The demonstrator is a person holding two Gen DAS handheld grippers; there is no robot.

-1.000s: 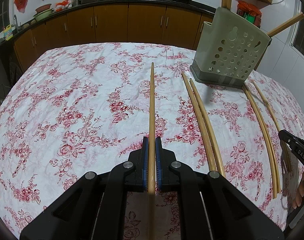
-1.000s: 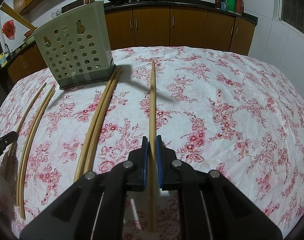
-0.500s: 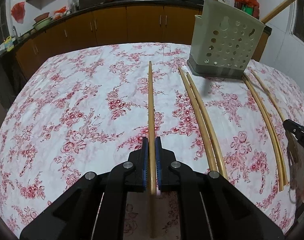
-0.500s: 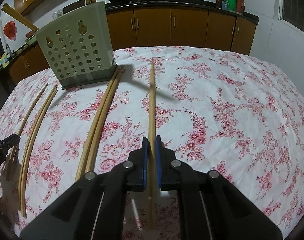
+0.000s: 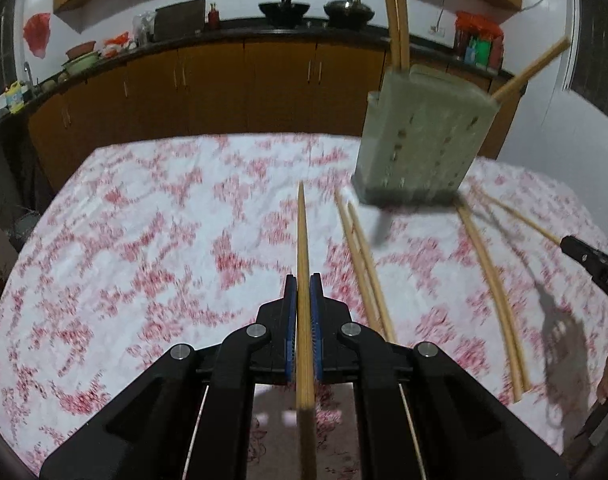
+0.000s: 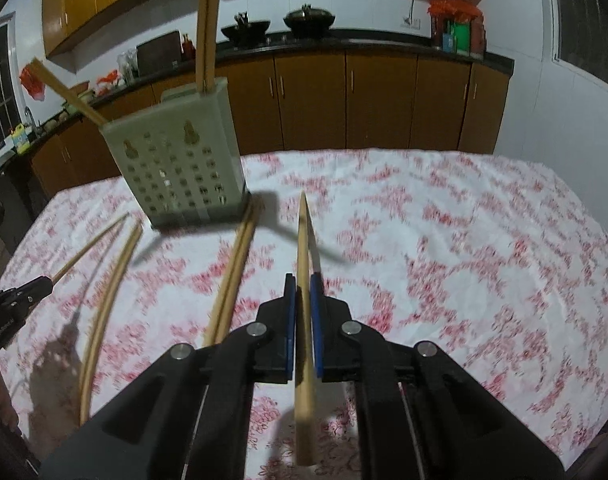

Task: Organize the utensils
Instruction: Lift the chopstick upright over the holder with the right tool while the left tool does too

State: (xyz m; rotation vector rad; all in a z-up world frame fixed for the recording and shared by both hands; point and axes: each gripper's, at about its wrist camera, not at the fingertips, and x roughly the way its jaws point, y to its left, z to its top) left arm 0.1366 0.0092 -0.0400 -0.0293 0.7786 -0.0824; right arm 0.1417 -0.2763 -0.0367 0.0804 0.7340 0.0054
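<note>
The left gripper (image 5: 303,288) has its jaws closed on a chopstick (image 5: 302,240), which points forward above the cloth (image 5: 144,240). The right gripper (image 6: 302,288) also clamps a chopstick (image 6: 303,248) between its blue pads (image 6: 290,312), the thin end forward and raised over the table.

Just right of the left gripper a pair of chopsticks (image 5: 364,264) lies flat on the cloth; the same pair (image 6: 234,272) is just left of the right gripper. Farther out is another pair (image 5: 492,280), long and a little curved.

The holder (image 5: 420,140), a pale green box with holes, stands upright at the far ends of these pairs. Some chopsticks (image 5: 396,16) already stand in it, one (image 5: 532,68) leaning to the side.
</note>
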